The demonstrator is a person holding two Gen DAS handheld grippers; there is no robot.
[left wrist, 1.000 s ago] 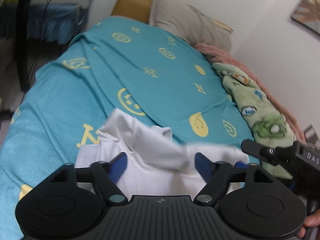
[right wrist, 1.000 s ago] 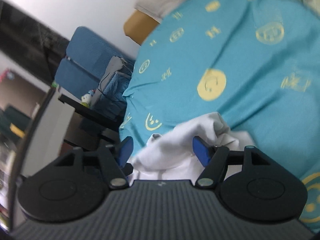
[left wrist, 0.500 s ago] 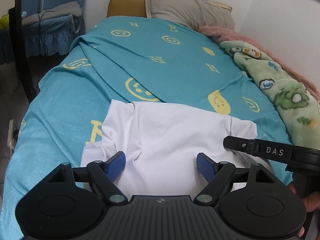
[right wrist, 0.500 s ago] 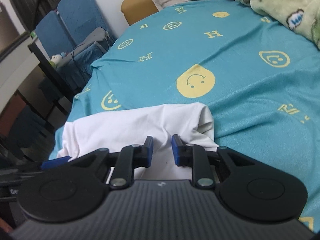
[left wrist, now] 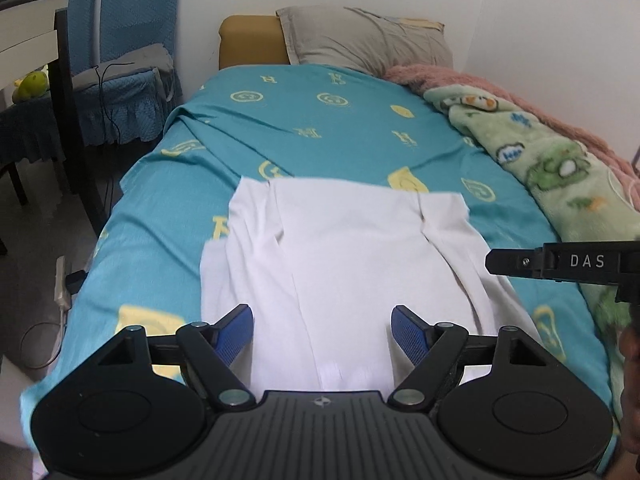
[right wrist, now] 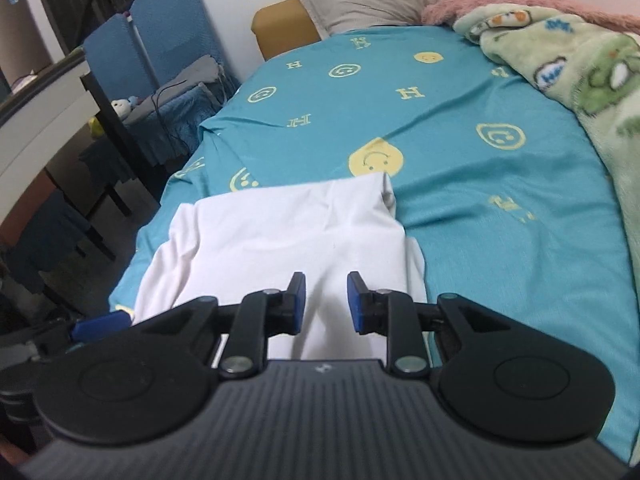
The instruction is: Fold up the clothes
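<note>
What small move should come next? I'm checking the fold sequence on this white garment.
Probably lower the open left gripper onto the near edge of the white garment and pinch it: the garment lies flat on the teal bedspread, and the right gripper is also open, holding nothing.

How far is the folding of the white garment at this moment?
Done: the white garment lies spread on the teal bedsheet, with both long sides turned inward over the middle. In hand: nothing is gripped; the left gripper is wide open above the near edge, and the right gripper stands partly open over the cloth. Left: probably folding the near end up toward the far end, then smoothing.
</note>
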